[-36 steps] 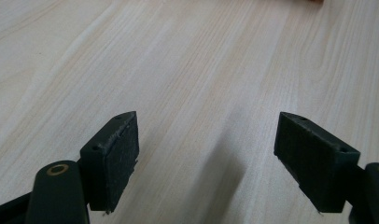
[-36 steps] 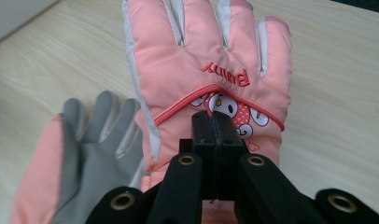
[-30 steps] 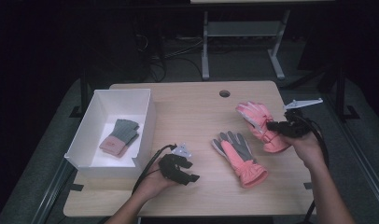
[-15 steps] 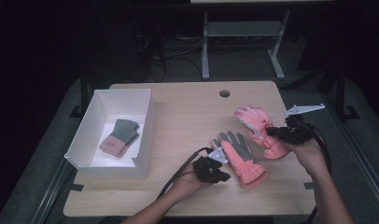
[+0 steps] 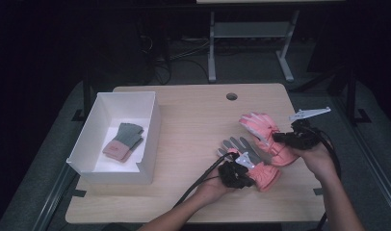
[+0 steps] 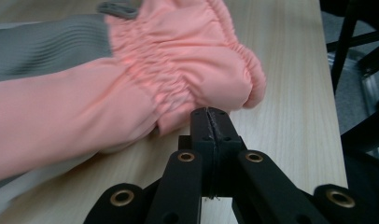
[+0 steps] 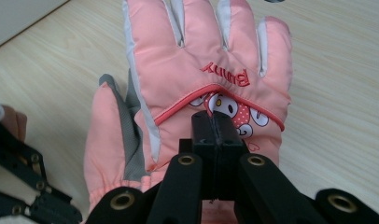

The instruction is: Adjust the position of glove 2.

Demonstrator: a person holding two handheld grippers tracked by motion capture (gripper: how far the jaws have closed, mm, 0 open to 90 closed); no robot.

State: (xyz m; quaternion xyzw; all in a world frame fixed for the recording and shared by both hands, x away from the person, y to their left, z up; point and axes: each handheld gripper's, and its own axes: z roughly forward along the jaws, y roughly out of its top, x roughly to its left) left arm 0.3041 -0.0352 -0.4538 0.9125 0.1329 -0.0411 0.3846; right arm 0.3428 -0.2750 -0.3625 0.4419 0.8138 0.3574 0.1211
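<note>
Two pink winter gloves lie at the right of the table [image 5: 193, 115]. One glove [image 5: 241, 147] is palm up, grey palm showing, with a gathered pink cuff [image 6: 192, 79]. My left gripper [image 5: 246, 177] [image 6: 211, 114] is shut, its tips against that cuff's edge, with no fabric visible between the jaws. The other glove [image 5: 258, 126] [image 7: 201, 46] lies back up, with a cartoon bunny and red lettering. My right gripper [image 5: 276, 137] [image 7: 211, 116] is shut, its tips resting on this glove's back near the bunny.
A white box [image 5: 150, 139] stands at the table's left, holding a small grey and pink knitted glove pair [image 5: 123, 142]. A round cable hole [image 5: 231, 96] sits near the far edge. Bare tabletop lies between the box and the gloves.
My left gripper has travelled right from near the box to the cuff of the palm-up glove. The right gripper has shifted only slightly over the other glove.
</note>
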